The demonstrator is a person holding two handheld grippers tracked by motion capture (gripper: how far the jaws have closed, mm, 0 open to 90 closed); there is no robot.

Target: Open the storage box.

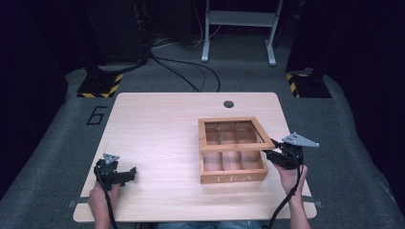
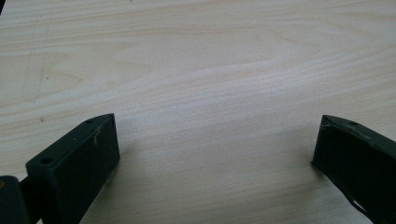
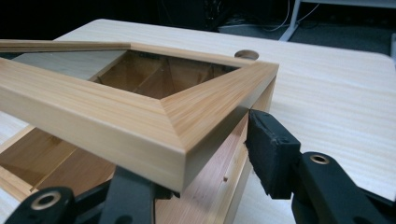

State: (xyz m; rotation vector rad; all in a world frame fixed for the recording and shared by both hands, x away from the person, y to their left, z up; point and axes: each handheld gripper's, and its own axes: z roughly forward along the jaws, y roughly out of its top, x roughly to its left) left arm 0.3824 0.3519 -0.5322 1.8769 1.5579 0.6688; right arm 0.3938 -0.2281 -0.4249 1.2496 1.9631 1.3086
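Observation:
A wooden tea box (image 1: 232, 177) marked TEA stands on the right half of the table (image 1: 157, 129). Its glass-paned lid (image 1: 236, 143) is tilted up at the front, and empty compartments show beneath it. My right gripper (image 1: 271, 151) is shut on the lid's front right corner. In the right gripper view the lid's frame (image 3: 116, 116) crosses between the jaws of my right gripper (image 3: 196, 172), and one pad (image 3: 271, 154) presses its side. My left gripper (image 1: 131, 172) rests low at the table's front left, open, with bare wood between the jaws of my left gripper (image 2: 215, 144).
A round cable hole (image 1: 229, 104) sits at the table's far edge, behind the box. Cables (image 1: 191, 71) and a white stand's legs (image 1: 239, 33) lie on the floor beyond. The table's right edge runs close to my right hand (image 1: 290, 179).

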